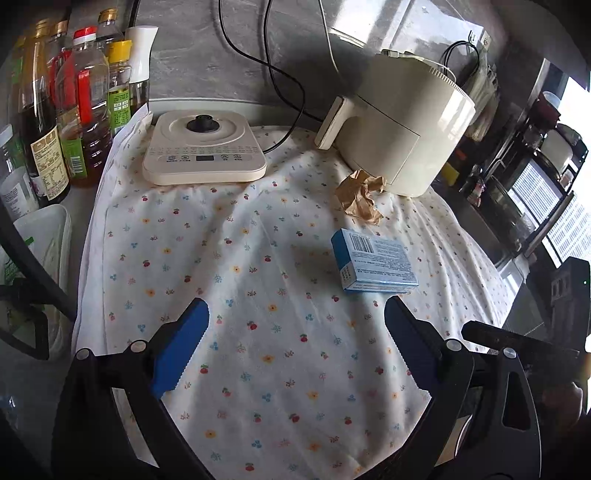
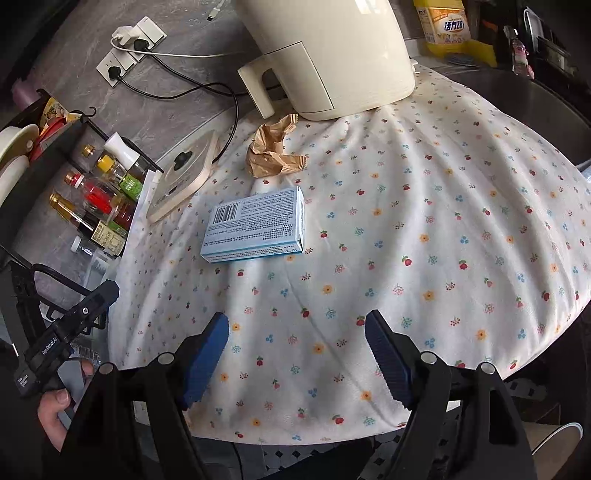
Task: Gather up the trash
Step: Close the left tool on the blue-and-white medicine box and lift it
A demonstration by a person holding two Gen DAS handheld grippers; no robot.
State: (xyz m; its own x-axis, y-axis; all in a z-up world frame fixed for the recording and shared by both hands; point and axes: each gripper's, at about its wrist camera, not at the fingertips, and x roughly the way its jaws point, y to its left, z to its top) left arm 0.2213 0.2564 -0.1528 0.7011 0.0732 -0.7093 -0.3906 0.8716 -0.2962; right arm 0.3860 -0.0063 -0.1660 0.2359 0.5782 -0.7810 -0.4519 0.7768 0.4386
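A crumpled brown paper (image 1: 360, 195) lies on the flowered cloth beside the cream air fryer; it also shows in the right wrist view (image 2: 271, 151). A flat blue and white carton (image 1: 373, 265) lies on the cloth nearer to me, also in the right wrist view (image 2: 255, 224). My left gripper (image 1: 295, 314) is open and empty, hovering short of the carton, which sits ahead and to the right. My right gripper (image 2: 297, 323) is open and empty, above the cloth with the carton ahead and slightly left.
A cream air fryer (image 1: 402, 129) and a flat induction base (image 1: 205, 149) stand at the back on the cloth (image 1: 258, 277). Oil and sauce bottles (image 1: 74, 110) crowd the left. Cables run to wall sockets (image 2: 129, 51). A yellow detergent bottle (image 2: 443, 26) stands far right.
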